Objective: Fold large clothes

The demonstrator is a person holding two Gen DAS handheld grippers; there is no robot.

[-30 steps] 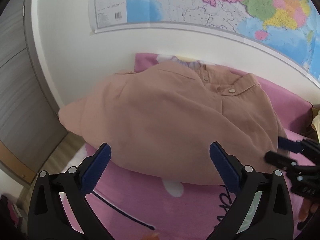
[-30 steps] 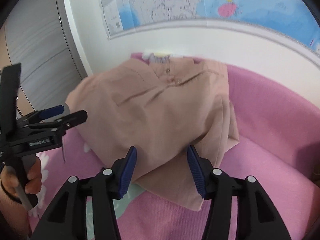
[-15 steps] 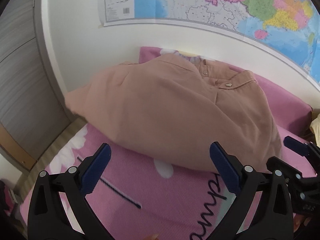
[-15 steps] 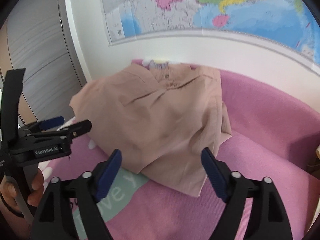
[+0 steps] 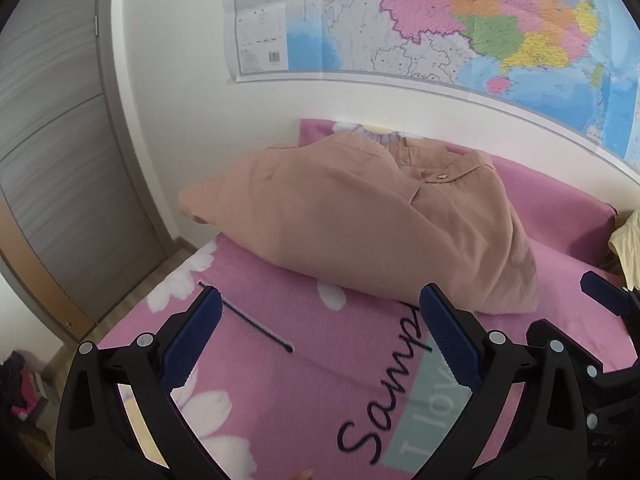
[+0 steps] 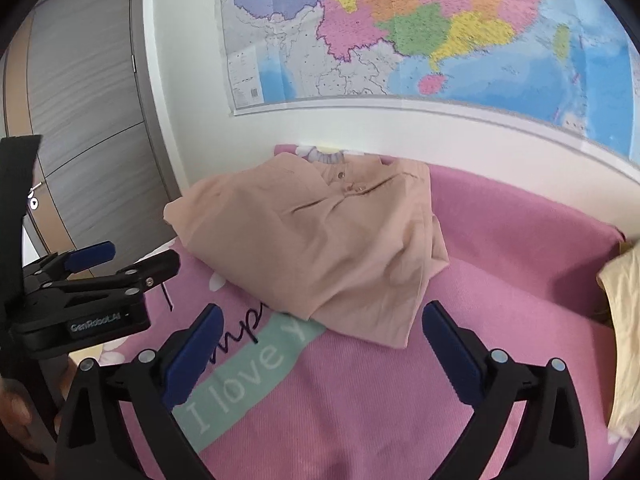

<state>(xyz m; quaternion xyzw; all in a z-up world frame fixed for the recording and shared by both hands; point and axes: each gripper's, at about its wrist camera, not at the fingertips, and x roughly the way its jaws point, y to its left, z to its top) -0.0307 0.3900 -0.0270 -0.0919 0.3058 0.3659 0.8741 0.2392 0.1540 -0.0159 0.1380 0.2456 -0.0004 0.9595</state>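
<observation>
While nothing lies between either pair of pads, both tools hang released over the near end of the pink blanket. Left gripper: jaws spread wide, bare printed cloth between them. Right gripper: jaws opening to their widest, likewise empty, only the green lettered patch and pink weave beneath. Beyond the left fingers, a thin dark cord lying across the blanket, apart from everything else.

Further off, toward the wall, the peach shirt resting in a folded bundle, collar and buttons at the far side, one loose lower flap jutting toward the right gripper. Touched by neither tool. At the far right edge, a pale yellow cloth, perhaps another garment, too cropped to tell. Behind all, a white wall with a large map, and a grey door to the left.

Judging by this: release of the folded shirt just done, fold apparently complete or nearly so. Next, probably either tidying that jutting flap, which calls for a low approach with one pad slid under the hem, or reaching right for the yellow cloth, which calls for swinging both tools clear of the bundle without dragging it.
</observation>
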